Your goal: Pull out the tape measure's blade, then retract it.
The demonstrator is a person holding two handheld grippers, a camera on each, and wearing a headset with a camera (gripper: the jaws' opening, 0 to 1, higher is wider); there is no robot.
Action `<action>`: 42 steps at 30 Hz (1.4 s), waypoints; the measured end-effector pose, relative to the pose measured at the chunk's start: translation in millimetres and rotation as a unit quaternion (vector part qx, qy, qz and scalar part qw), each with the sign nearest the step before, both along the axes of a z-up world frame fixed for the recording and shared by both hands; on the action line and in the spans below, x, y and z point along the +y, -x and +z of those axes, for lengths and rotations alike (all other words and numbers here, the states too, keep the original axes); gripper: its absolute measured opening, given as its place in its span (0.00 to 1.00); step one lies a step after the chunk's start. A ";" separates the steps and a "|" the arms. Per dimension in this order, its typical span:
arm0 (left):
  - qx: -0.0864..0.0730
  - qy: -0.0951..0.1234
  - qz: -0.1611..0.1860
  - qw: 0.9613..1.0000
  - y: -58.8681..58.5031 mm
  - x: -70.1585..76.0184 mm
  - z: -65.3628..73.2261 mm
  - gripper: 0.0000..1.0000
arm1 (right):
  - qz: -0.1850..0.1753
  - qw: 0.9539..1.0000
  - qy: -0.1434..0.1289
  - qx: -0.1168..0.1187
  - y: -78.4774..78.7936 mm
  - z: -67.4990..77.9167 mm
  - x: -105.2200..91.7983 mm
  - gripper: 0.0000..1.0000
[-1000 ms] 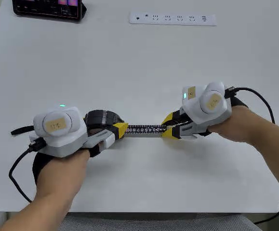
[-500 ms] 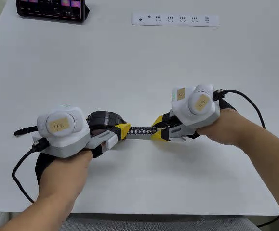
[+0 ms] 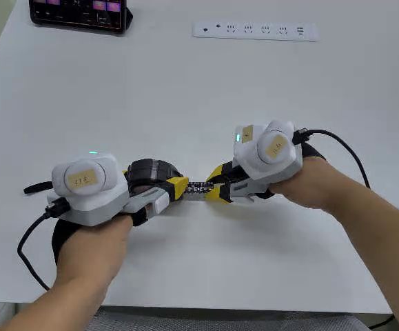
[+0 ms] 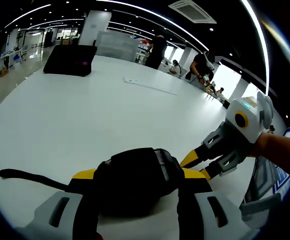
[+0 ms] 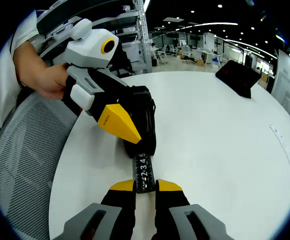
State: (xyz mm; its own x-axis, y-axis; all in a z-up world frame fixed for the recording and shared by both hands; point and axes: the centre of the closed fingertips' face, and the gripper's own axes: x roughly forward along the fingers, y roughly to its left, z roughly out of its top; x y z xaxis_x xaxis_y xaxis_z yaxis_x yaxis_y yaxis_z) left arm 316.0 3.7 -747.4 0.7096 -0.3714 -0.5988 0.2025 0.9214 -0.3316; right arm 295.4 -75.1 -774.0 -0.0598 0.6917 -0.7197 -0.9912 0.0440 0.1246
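The black tape measure case (image 3: pixel 149 172) rests on the white table (image 3: pixel 185 96), and my left gripper (image 3: pixel 165 185) is shut on it from the left. In the left gripper view the case (image 4: pixel 134 180) sits between the yellow-tipped jaws. A short length of numbered blade (image 3: pixel 198 187) sticks out to the right. My right gripper (image 3: pixel 213 185) is shut on the blade's end. The right gripper view has the blade (image 5: pixel 143 172) running from my right gripper (image 5: pixel 146 187) to the case (image 5: pixel 140 120), with the left gripper (image 5: pixel 115 120) clamped around it.
A white power strip (image 3: pixel 255 30) lies at the table's far side and a dark screen device (image 3: pixel 80 12) stands at the far left. Cables trail from both grippers. A grey mesh chair (image 5: pixel 29 150) sits at the near table edge.
My right gripper has moved left toward the case while holding the blade's end, so the exposed blade is much shorter. The left gripper and the case have stayed in place.
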 end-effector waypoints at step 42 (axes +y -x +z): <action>0.004 -0.005 0.002 1.000 -1.4 -0.1 0.2 0.59 | -0.017 1.000 -0.005 0.007 0.9 -0.4 24.9 0.10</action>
State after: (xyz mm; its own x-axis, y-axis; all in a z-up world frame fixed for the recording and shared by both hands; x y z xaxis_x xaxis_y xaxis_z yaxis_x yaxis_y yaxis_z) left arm 317.5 3.6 -747.2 0.7061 -0.3630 -0.6080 0.1960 0.9252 -0.3248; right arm 294.5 -50.1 -774.4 -0.0460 0.7009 -0.7117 -0.9872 0.0771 0.1398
